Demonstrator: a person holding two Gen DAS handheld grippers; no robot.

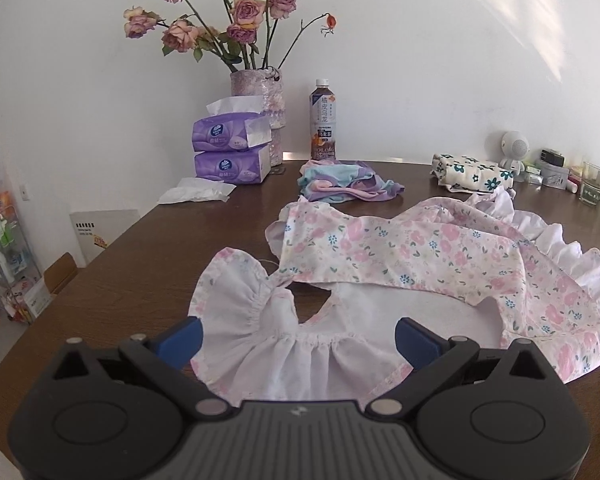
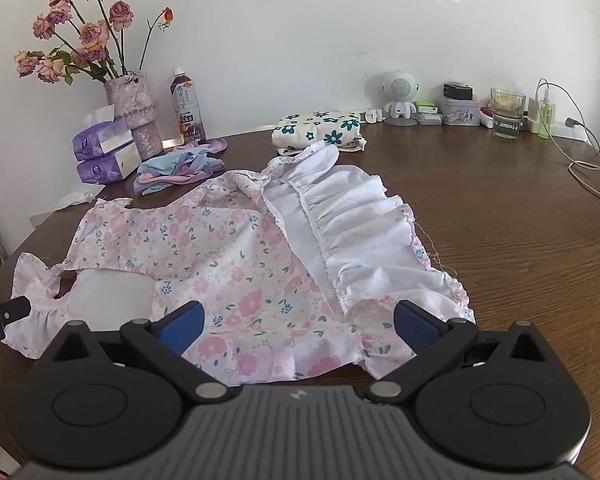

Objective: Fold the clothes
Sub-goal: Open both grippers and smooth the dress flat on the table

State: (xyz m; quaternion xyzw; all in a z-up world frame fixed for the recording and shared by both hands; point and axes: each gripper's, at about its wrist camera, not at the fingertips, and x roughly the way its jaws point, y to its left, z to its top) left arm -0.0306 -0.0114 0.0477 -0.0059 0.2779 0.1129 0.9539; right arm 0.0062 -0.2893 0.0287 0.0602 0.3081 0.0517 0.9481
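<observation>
The floral dress point(image 2: 236, 256) lies on the brown table point(image 2: 520, 220), only partly folded: one side is turned over the middle, the ruffled hem and sleeves left loose, while a folded flower-print garment point(image 2: 320, 130) sits behind. Its long axis runs left to right, neckline toward the left tongs point(image 1: 298, 338), hem toward the right. Both those and the right tongs point(image 2: 298, 330) gape wide, gripping nothing.

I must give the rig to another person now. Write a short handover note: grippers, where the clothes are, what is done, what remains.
Left gripper: open, holds nothing, over the ruffled sleeve end of the floral dress.
Right gripper: open, holds nothing, over the dress's near hem.
Dress: lies on the brown table, partly folded, one side turned over, white lining and ruffle showing.
Done: one folded flower-print garment sits at the back.
Left: finish folding the dress; the pastel garment near the vase is crumpled, not folded.
</observation>
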